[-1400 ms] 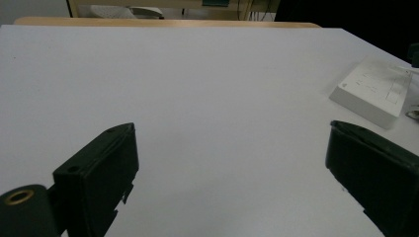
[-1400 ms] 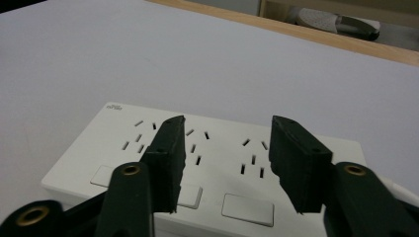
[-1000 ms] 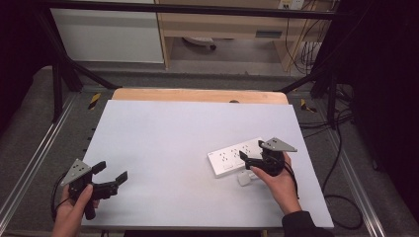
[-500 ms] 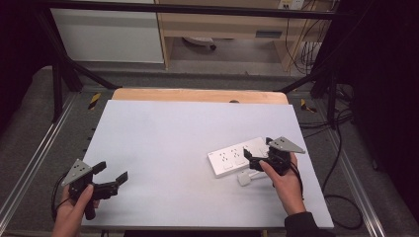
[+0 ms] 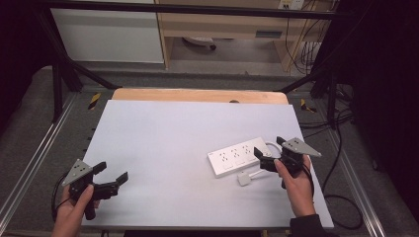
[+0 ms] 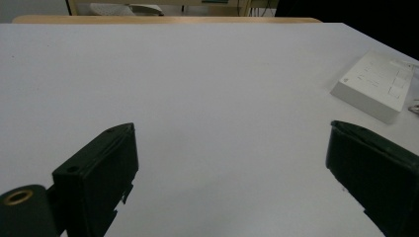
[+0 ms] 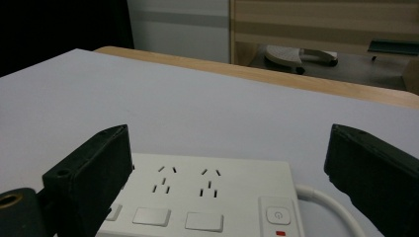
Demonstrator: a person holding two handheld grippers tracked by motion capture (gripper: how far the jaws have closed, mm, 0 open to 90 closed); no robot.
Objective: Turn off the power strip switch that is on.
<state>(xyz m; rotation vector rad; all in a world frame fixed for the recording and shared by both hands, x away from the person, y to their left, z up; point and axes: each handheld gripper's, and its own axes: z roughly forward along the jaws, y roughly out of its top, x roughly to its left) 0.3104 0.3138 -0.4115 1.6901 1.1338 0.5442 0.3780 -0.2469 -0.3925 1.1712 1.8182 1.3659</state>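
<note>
Your right hand-held gripper [image 5: 267, 155] sits in the lower right of the high view, at the cord end of the white power strip [image 5: 239, 156]. Its jaws have just been opening and now stand spread wide, with nothing pinched between them. In the right gripper view the power strip [image 7: 197, 202] lies low in the frame between and just beyond the two black jaws, sockets and switch face up. The pads do not press on it.

The power strip rests flat on the surface [image 5: 173, 133], right of centre in the high view, set at a slant. Its white cord [image 5: 271, 146] loops out at the right end, and the white plug [image 5: 244, 178] lies on the surface just below the strip, not inserted anywhere.

Your left hand-held gripper [image 5: 111, 173] is in the lower left of the high view, well apart from the strip, jaws spread and empty. In the left gripper view the strip [image 6: 376, 85] appears far off at the upper right.

Status, as a judgement: placing the strip appears complete, since it lies released and steady. If the work concerns the plug or cord, that part is not yet begun. Neither is held.
</note>
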